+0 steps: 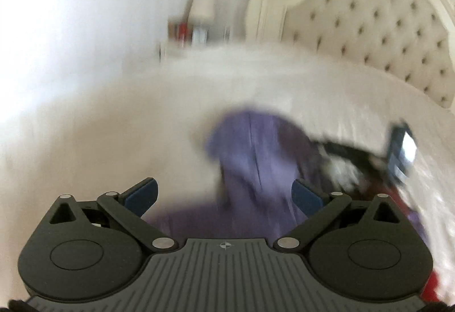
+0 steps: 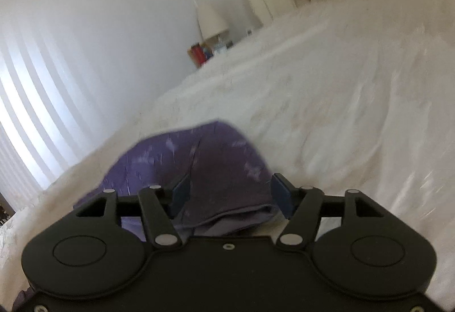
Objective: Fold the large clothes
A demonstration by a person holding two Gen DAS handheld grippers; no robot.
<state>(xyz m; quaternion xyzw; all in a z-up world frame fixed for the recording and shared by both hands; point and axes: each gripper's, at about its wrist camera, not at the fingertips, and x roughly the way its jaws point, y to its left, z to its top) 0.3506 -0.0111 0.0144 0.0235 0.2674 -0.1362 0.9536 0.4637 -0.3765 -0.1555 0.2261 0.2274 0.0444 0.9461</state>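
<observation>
Your left gripper (image 1: 224, 194) hovers over the purple garment (image 1: 256, 158) with its blue fingers (image 1: 140, 195) spread wide apart and nothing between them. The garment lies bunched on the white bedspread (image 1: 113, 118), and motion blur smears its edges, so you cannot make out which part of it faces you. At the right edge of the left wrist view, a dark blurred shape with a bright patch is your right gripper (image 1: 398, 152); its outline is too smeared to read there.

In the right wrist view, your right gripper (image 2: 231, 195) has its fingers (image 2: 281, 195) apart, with a thick fold of the purple garment (image 2: 216, 169) bulging up between them. The pads do not look pressed together on it, though the tool's body cuts off the cloth's near part.

The tufted headboard (image 1: 369, 27) runs out of frame, and the lamp (image 2: 212, 20) and bedside clutter (image 2: 199, 53) are blurred.
</observation>
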